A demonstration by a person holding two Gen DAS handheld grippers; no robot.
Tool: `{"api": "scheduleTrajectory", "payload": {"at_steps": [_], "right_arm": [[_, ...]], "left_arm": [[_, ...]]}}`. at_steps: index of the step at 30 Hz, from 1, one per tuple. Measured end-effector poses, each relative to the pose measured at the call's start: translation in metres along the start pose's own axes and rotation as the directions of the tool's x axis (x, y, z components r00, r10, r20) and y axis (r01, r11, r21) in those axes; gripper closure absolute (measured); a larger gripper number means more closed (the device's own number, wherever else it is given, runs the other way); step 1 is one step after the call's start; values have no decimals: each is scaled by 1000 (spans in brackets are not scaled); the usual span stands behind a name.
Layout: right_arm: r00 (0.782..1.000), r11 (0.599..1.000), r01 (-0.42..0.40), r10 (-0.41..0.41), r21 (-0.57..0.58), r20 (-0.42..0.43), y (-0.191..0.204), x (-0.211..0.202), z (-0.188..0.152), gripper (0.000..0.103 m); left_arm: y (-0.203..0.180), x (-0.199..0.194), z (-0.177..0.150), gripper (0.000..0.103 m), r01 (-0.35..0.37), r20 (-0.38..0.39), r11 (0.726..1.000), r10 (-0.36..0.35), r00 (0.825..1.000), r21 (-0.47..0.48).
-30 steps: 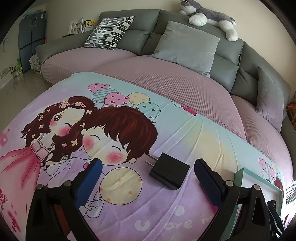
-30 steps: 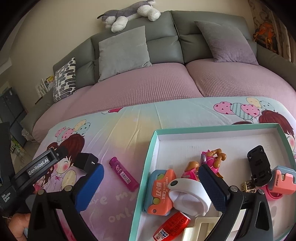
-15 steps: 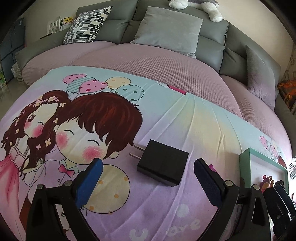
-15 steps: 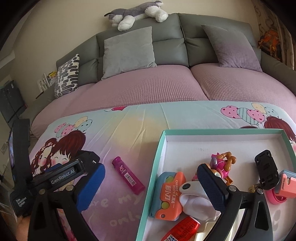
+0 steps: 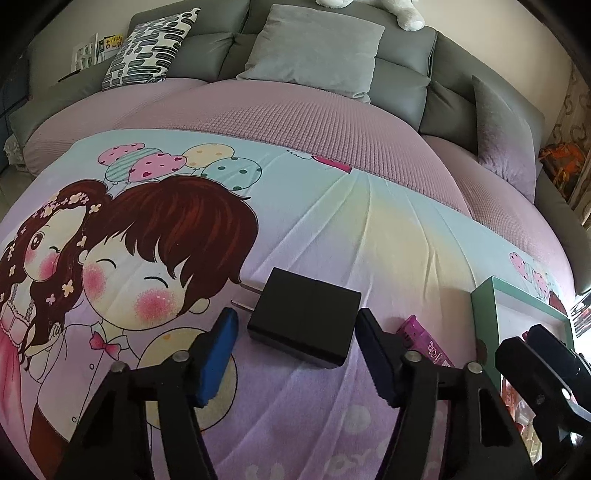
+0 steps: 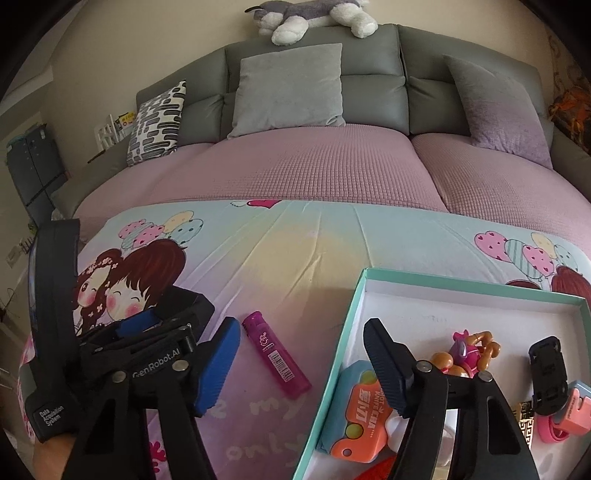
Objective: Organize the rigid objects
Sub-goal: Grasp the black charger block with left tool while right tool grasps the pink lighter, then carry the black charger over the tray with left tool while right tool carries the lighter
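Observation:
A black plug adapter (image 5: 303, 325) lies on the cartoon sheet (image 5: 332, 229), prongs pointing left. My left gripper (image 5: 295, 354) straddles it with jaws closing; a small gap still shows beside the blue pad (image 5: 218, 354). A purple lighter (image 6: 275, 356) lies left of the teal-rimmed white box (image 6: 443, 284). My right gripper (image 6: 301, 363) hovers over the lighter and the box's left rim, jaws closing, pads touching nothing. The lighter (image 5: 424, 339) also peeks out behind the left gripper's right finger.
The box holds an orange utility knife (image 6: 364, 417), a pink toy figure (image 6: 465, 347), a black clip (image 6: 548, 369) and other small items. Behind is a grey sofa with a grey cushion (image 6: 288, 88), a patterned pillow (image 6: 155, 122) and a plush dog (image 6: 310, 18).
Both grippers' jaws have narrowed. The left gripper came down closer around the adapter. The right gripper shifted left, so the lighter now lies between its fingers.

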State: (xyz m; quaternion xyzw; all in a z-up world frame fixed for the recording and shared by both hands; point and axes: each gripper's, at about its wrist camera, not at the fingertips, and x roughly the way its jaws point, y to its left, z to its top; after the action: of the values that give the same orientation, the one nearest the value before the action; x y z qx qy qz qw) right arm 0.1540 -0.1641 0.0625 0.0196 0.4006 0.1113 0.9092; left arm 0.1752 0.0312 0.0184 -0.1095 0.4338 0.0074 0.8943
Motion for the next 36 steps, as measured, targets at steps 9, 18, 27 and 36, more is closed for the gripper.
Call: {"api": "scheduleTrajectory", "payload": {"at_steps": [9,18,27,36], "right_arm": [[999,996,-23,19,-90,-46,20,14,-2,52],[992,991,-25,9,-128,-124,30,35,-10,58],[975,994,-31,7,-109,-222,29,54,-10,68],[971,994,-37,12,-101,-238,31,54,-13,81]], "left_arm": [[2,-3,-2,45,19,-22,1000,-19,1000,5],[17,-15,-6,45,-68,-65,998,67,996,-17],[27,-28,-18,45,-104,-84,994,101,991,-35],[26,-32,-25,45,-109,-93,994,106,990,-29]]}}
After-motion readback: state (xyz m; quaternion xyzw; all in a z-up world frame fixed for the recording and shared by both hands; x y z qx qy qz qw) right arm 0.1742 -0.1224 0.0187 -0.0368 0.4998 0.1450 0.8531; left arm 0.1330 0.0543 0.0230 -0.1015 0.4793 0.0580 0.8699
